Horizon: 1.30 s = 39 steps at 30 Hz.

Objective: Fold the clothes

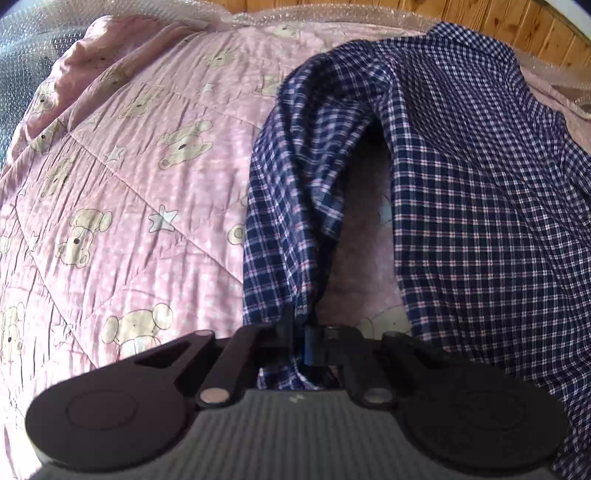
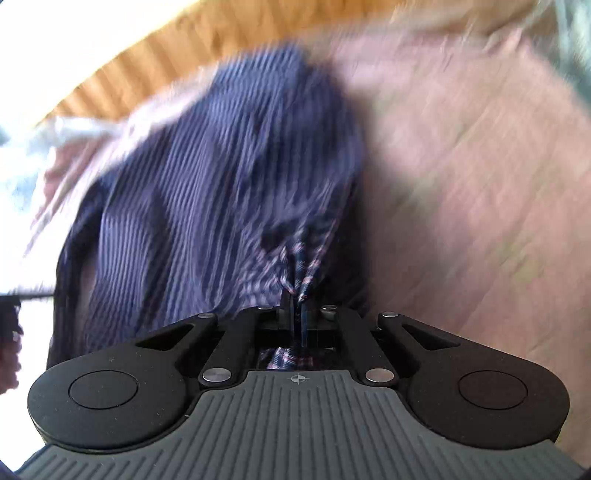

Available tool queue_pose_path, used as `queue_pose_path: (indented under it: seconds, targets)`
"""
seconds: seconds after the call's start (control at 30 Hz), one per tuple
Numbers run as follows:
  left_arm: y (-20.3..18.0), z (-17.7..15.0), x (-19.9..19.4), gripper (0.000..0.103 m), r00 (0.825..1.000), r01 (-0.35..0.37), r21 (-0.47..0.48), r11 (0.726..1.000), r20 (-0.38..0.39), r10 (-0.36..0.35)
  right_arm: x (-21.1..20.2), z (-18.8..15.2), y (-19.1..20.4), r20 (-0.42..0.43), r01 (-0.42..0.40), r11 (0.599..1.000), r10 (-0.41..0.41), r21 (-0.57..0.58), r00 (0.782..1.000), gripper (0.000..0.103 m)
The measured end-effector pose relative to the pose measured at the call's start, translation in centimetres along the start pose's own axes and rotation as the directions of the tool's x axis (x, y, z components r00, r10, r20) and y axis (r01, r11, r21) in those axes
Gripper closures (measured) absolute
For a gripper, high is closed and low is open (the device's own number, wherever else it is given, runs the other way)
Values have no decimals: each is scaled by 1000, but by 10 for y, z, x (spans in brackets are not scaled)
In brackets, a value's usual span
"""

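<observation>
Checked shirt (image 1: 480, 221) spread over pink bear-print quilt (image 1: 129, 184) on the bed, filling left-wrist view from 12 to 4 o'clock. Left gripper (image 1: 301, 332) fingers pinched tight on a bunched fold at 6 o'clock. Right gripper (image 2: 297, 299) likewise clamped on shirt cloth (view badly blurred). Wooden floor (image 1: 498, 26) at 1 o'clock.

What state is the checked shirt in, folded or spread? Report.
Neither: the navy checked cotton shirt is bunched, part lifted off the pink bear-print quilt, pinched by left tool and right tool.
</observation>
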<state>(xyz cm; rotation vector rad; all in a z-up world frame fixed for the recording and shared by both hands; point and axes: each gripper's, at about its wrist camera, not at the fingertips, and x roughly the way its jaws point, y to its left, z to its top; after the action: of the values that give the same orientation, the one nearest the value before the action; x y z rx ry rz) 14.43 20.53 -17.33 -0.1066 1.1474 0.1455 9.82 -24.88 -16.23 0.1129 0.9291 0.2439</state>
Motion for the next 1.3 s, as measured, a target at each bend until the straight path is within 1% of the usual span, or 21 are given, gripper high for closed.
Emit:
queue_pose_path:
  seconds: [0.07, 0.13, 0.17, 0.2, 0.23, 0.27, 0.33, 0.37, 0.43, 0.5, 0.57, 0.6, 0.63, 0.7, 0.8, 0.9, 0.93, 1.03, 1.23, 1.27, 1.3]
  targets:
    - [14, 3, -5, 99, 1000, 0, -20, 1000, 6, 0, -29, 36, -39, 91, 149, 988, -151, 32, 984, 103]
    - [28, 5, -9, 99, 1000, 23, -30, 999, 5, -23, -46, 69, -87, 151, 347, 932, -359, 104, 921, 102]
    - [35, 6, -11, 99, 999, 37, -40, 998, 1, -37, -48, 79, -107, 160, 434, 891, -451, 129, 878, 84]
    - [42, 5, -11, 99, 999, 34, -50, 998, 0, -34, -47, 86, -128, 138, 483, 861, -504, 158, 853, 54]
    - [48, 5, -12, 99, 1000, 30, -60, 998, -1, -31, -44, 88, -144, 79, 480, 857, -500, 187, 863, 41]
    - [55, 4, -13, 99, 1000, 27, -70, 997, -2, -27, -44, 84, -152, 40, 473, 854, -492, 214, 870, 45]
    - [68, 5, -15, 100, 999, 51, -106, 993, -2, -51, -56, 64, -138, 67, 482, 841, -511, 247, 857, 44]
    - [76, 7, -19, 100, 999, 51, -118, 992, 9, -50, -60, 50, -125, 89, 463, 850, -496, 251, 863, 38]
    - [91, 12, -26, 100, 998, 51, -141, 989, 32, -47, -57, 13, -94, 96, 346, 911, -374, 222, 923, 29]
    - [134, 28, -42, 99, 995, -13, -263, 965, 89, 37, -47, -22, -57, 76, 205, 967, -218, 151, 973, 29]
    - [183, 42, -53, 95, 990, -55, -394, 917, 97, 101, -44, -50, -25, 62, 116, 990, -121, 81, 991, 27]
    - [194, 47, -57, 85, 989, -68, -394, 916, 93, 114, -43, -63, -12, 51, 75, 996, -78, 50, 996, 23]
    - [205, 51, -62, 79, 988, -82, -393, 916, 89, 126, -43, -75, -1, 36, 42, 999, -42, 22, 998, 22]
    - [194, 49, -77, 61, 973, -169, -270, 948, 109, 204, -39, -88, 15, 9, 9, 999, -9, -36, 1000, 19]
    - [132, 1, -94, 54, 975, -129, -36, 991, 176, 134, -37, -110, 21, -41, 26, 994, -31, -108, 999, 16]
    - [70, -47, -111, 50, 973, -95, 203, 975, 224, 48, -34, -129, 17, -84, 66, 988, -78, -141, 993, 18]
    - [45, -70, -112, 50, 979, -2, 277, 961, 194, -54, -36, -134, 16, -93, 67, 988, -80, -140, 992, 20]
    - [-22, -128, -108, 50, 962, 206, 462, 863, 68, -266, -32, -140, 15, -106, 60, 990, -74, -129, 992, 34]
    - [-91, -183, -67, 39, 967, 186, 600, 778, 27, -252, -21, -137, 13, -142, 32, 993, -48, -114, 989, 75]
    - [-93, -181, -65, 36, 968, 173, 591, 788, 47, -248, -18, -136, 11, -147, 21, 993, -38, -119, 988, 93]
    - [-93, -178, -65, 52, 967, 180, 570, 802, 44, -249, -18, -134, 10, -147, 13, 991, -33, -134, 989, 102]
